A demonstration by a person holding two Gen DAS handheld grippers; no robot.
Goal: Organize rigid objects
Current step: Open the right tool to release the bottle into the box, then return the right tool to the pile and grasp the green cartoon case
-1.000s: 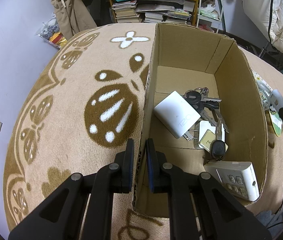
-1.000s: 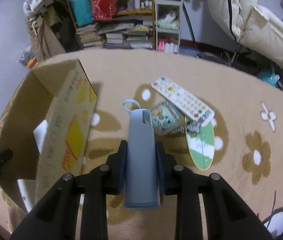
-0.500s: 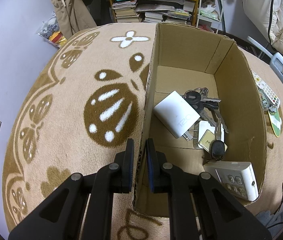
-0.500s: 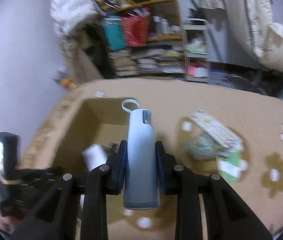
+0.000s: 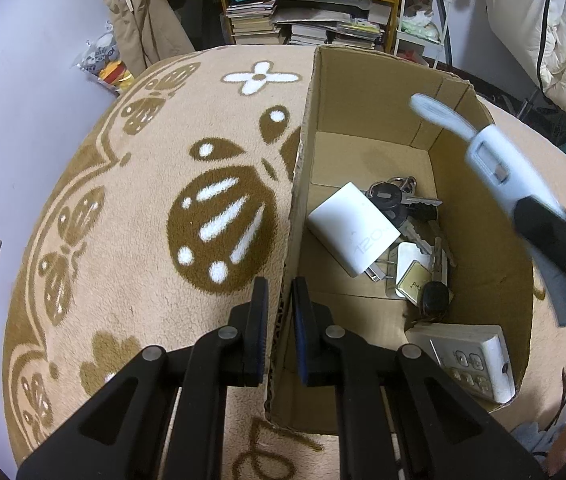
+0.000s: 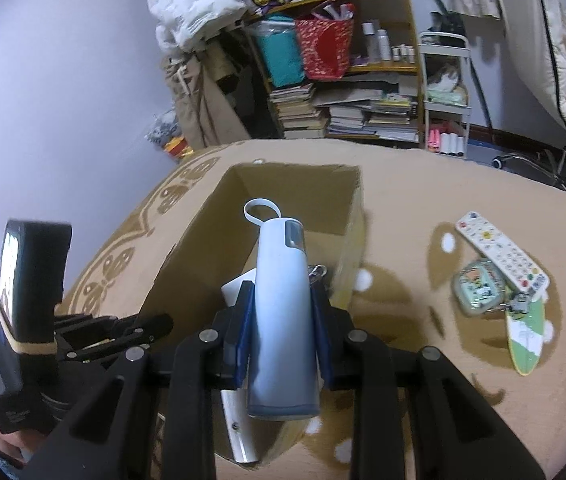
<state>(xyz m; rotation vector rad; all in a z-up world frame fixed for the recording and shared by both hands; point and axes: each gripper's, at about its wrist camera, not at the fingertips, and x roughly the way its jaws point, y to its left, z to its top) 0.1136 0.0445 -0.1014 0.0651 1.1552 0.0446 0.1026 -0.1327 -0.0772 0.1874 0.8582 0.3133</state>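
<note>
Left wrist: "120" on white charger [image 5: 353,233]

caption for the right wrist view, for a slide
Right hand-held gripper carries a pale blue bottle over the open cardboard box.

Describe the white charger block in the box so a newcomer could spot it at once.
Start at the open cardboard box on the tan patterned rug. On its floor, near the middle, lies the white charger block, beside a bunch of keys. It is the only plain white square there, with metal prongs; the white switch panel has buttons.
</note>
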